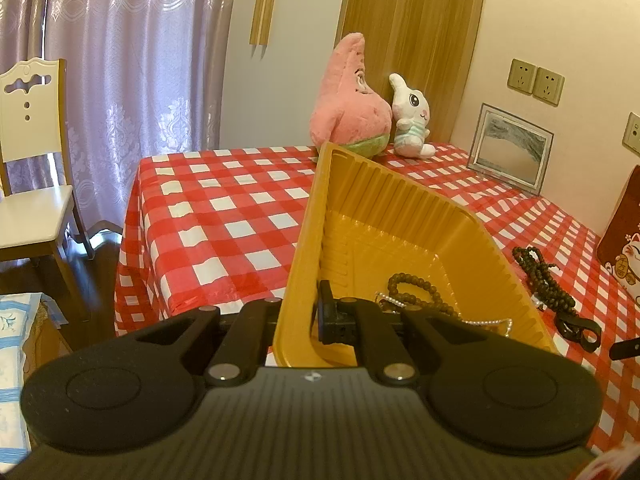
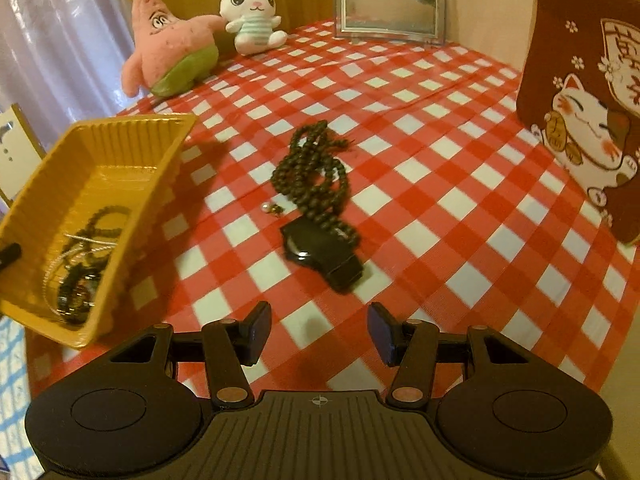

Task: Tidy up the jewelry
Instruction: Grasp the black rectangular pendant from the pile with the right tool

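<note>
Lilac curtains [image 1: 120, 60], white chair [image 1: 32, 152], cream wall [image 1: 540, 20] (two sockets [image 1: 536, 82]).

The right gripper [image 2: 319, 334] hung over the red-and-white checked cloth [image 2: 440, 184] w/ jaws apart, nothing between the pads. Just ahead lay a black watch [image 2: 320, 254], and a dark bead necklace [image 2: 310, 168] was heaped beyond it, one end draped over the watch. A small pearl earring [image 2: 271, 209] sat beside the beads, left of them. At left a yellow tray [image 2: 100, 184] stood tilted (far end raised off the cloth), holding dark beads and a thin pale chain [image 2: 76, 264]; details blurred. At the back: pink star plush [image 2: 170, 56], white bunny plush [image 2: 254, 16], glass frame [image 2: 390, 2]. At right, a brown lucky-cat bag [image 2: 588, 108].
</note>
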{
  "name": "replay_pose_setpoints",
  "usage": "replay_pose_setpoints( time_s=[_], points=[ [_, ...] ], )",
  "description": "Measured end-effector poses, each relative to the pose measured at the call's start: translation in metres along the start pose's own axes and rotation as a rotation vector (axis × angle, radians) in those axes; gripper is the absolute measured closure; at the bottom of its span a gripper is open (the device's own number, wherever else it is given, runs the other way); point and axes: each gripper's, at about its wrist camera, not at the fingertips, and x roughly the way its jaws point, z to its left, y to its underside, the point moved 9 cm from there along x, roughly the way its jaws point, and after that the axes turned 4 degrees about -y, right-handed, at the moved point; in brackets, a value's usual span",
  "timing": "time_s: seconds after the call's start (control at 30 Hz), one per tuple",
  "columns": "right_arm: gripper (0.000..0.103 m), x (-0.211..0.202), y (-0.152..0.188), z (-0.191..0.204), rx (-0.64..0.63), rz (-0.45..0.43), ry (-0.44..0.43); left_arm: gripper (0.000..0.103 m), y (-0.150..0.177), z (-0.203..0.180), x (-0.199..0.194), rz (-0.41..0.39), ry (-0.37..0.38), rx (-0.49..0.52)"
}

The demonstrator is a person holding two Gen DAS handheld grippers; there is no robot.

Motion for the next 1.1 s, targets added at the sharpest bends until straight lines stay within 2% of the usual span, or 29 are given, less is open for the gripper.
replay_pose_setpoints(
  time_s=[0.23, 0.57, 0.63, 0.7, 0.83, 0.87, 1.1],
  points=[
    [0.050, 0.023, -0.006, -0.003, -0.133, -0.001, 0.053, 0.097, 0.001, 0.001, 0.000, 0.002, -0.002, 0.003],
    [0.050, 0.053, -0.018, 0.000, -0.249, 0.006, 0.071, 0.097, 0.001, 0.001, 0.001, 0.004, -0.002, 0.002],
    [0.054, 0.057, -0.018, 0.000, -0.259, 0.008, 0.074, 0.097, 0.001, 0.001, 0.001, 0.003, -0.003, 0.001],
    [0.065, 0.059, -0.017, 0.000, -0.266, 0.012, 0.071, 0.097, 0.001, 0.002, 0.001, 0.004, -0.003, -0.001],
    [0.072, 0.059, -0.013, 0.002, -0.286, 0.005, 0.087, 0.097, 0.001, 0.001, 0.002, 0.004, -0.003, 0.001],
    [0.080, 0.058, -0.011, 0.003, -0.294, 0.005, 0.088, 0.097, 0.001, 0.002, 0.001, 0.004, -0.002, 0.002],
    [0.080, 0.042, 0.004, 0.016, -0.275, 0.005, 0.032, 0.097, 0.001, 0.002, 0.001, 0.004, -0.003, 0.001]
  ],
)
